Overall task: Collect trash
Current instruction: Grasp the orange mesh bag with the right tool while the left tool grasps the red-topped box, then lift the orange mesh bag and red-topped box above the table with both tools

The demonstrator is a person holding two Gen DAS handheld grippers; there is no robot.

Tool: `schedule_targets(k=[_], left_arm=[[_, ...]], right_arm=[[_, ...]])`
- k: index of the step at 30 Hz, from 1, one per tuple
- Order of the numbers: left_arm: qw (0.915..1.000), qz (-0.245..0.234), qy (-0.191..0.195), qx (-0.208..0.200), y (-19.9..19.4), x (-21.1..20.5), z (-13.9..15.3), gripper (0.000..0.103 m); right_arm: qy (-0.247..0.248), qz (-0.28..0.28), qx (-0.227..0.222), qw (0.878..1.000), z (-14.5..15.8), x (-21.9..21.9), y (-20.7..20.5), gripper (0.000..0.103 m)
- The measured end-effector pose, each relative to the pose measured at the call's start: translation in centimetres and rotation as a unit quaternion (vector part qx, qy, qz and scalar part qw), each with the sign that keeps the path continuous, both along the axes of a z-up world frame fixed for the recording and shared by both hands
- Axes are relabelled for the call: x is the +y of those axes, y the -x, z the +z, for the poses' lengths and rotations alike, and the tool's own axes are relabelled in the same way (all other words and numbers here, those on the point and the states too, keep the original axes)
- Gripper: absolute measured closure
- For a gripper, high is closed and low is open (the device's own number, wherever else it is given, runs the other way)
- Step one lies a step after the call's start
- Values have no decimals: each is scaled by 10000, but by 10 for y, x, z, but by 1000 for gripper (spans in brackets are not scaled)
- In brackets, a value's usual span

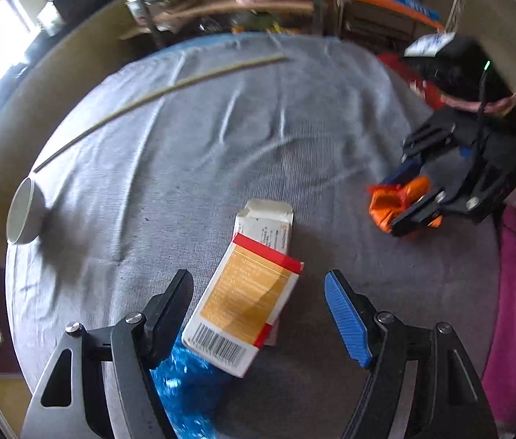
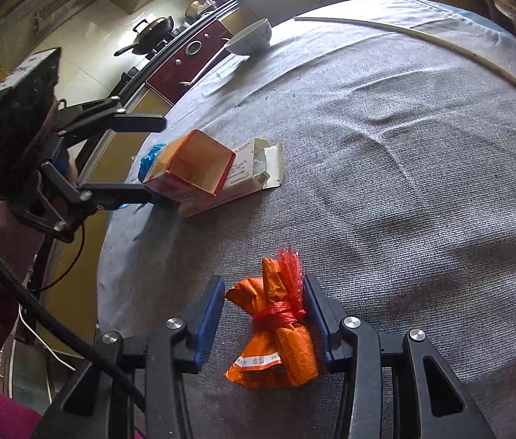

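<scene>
An open orange-and-red carton lies on the grey cloth, propped on a flat white box. My left gripper is open with a finger on each side of the carton; it also shows in the right wrist view. A crumpled blue wrapper lies under the carton's near end. My right gripper has its pads against a tied orange wrapper bundle that rests on the cloth. The bundle also shows in the left wrist view.
A white bowl stands at the table's left edge. A long thin pale stick lies across the far part of the cloth. A stove with a wok and cabinets lie beyond the table edge.
</scene>
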State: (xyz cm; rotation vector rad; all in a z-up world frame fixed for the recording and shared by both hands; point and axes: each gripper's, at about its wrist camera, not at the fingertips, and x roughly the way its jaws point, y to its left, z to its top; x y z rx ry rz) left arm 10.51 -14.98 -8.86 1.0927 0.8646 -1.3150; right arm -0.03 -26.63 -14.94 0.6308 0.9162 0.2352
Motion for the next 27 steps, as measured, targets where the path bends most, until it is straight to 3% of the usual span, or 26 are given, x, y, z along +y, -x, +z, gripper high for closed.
schedule_targets(k=[4, 6, 8, 11, 15, 18, 21, 27], left_arm=[[9997, 72, -169, 156, -7, -3, -17, 28], [9992, 307, -8, 268, -12, 2, -16, 28], [9969, 622, 220, 430, -20, 9, -10, 40], [9920, 1118, 443, 385, -25, 19, -2, 50], [9827, 1643, 754, 392, -14, 31, 12, 52], [9739, 1952, 1073, 439, 5, 42, 30, 52], [9598, 2260, 1513, 690, 32, 58, 47, 52], [9228, 2966, 2248, 997, 78, 93, 63, 52]], right_arm=[[-11, -16, 8, 10000, -1, 0, -1, 56], [16, -19, 3, 10000, 0, 1, -1, 56], [66, -28, -5, 10000, 0, 2, -1, 57], [115, -65, -32, 9999, 1, 4, 2, 57], [135, -197, -87, 9997, 4, 1, 9, 58], [54, -318, -219, 9992, 10, -5, 19, 58], [21, -443, -339, 9984, 17, -10, 31, 58], [-134, -576, -550, 9967, 28, -12, 48, 58]])
